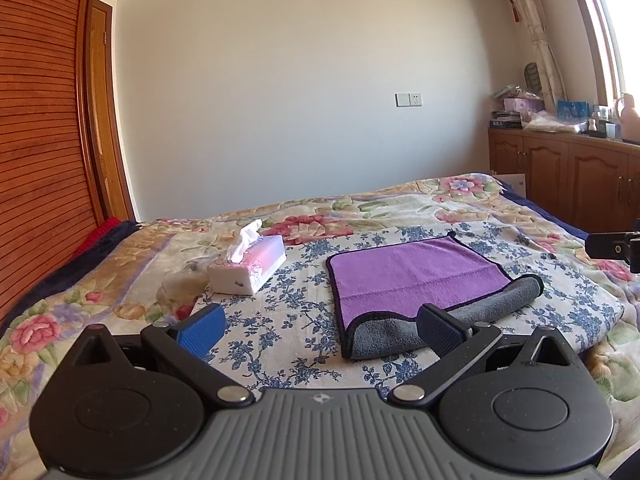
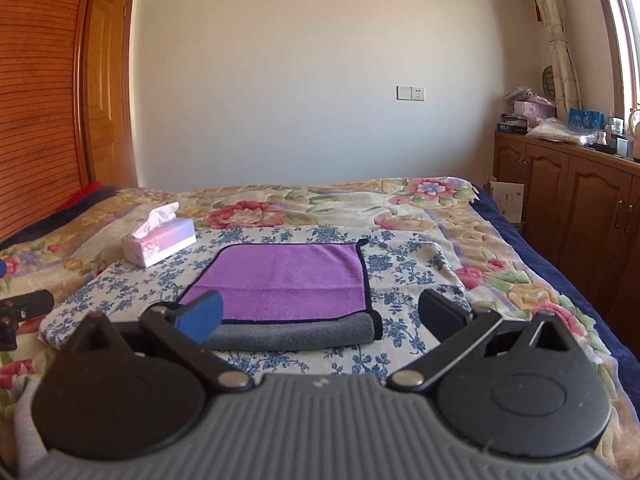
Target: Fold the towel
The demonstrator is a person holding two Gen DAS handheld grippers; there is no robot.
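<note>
A purple towel with a grey underside and dark trim lies on the bed, its near edge folded over so the grey side shows. It also shows in the right wrist view. My left gripper is open and empty, raised short of the towel's near left corner. My right gripper is open and empty, raised short of the towel's near edge. Part of the right gripper shows at the right edge of the left wrist view.
A pink and white tissue box stands left of the towel, also in the right wrist view. The towel rests on a blue-flowered cloth over a floral blanket. Wooden cabinets line the right wall; a wooden headboard stands on the left.
</note>
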